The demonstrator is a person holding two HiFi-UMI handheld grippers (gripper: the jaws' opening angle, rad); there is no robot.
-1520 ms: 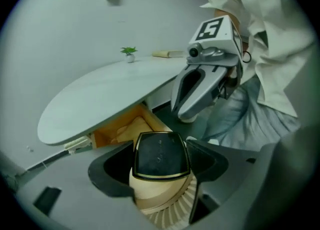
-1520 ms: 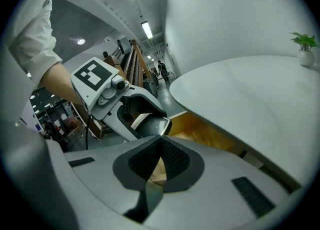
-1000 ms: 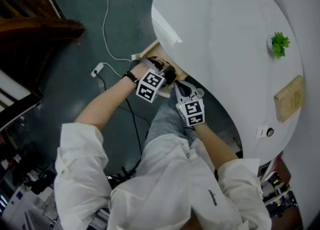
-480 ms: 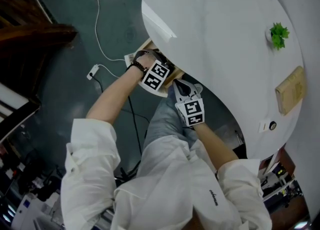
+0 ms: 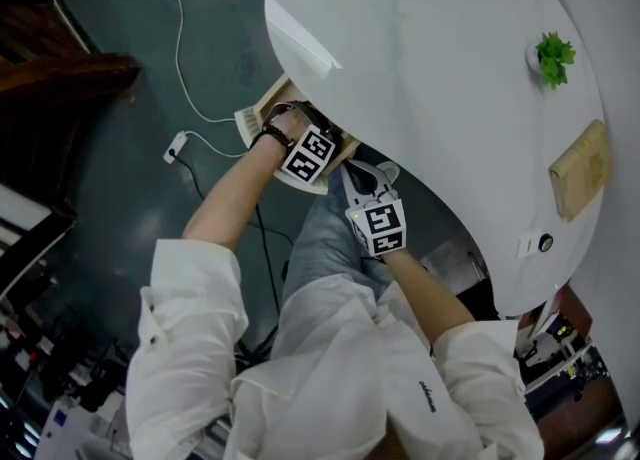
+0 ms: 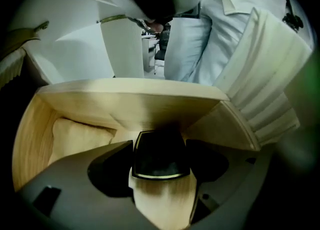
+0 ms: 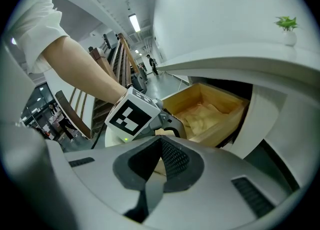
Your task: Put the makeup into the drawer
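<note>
1. Under the white table's [image 5: 430, 68] edge, a wooden drawer [image 6: 125, 104] stands pulled open.
2. Left gripper [image 6: 160, 161] pinches a dark, square makeup compact [image 6: 159, 148] above the drawer's floor, midway between its side walls.
3. Right gripper [image 7: 159, 160], jaws pressed together and empty, hangs outside the drawer, just beside the left one.

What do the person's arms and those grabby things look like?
The left gripper and right gripper are smooth grey shells with dark jaws; each carries a white cube with black square markers. The person wears a white shirt whose sleeves stop near the elbows, and a dark band on the left wrist.
</note>
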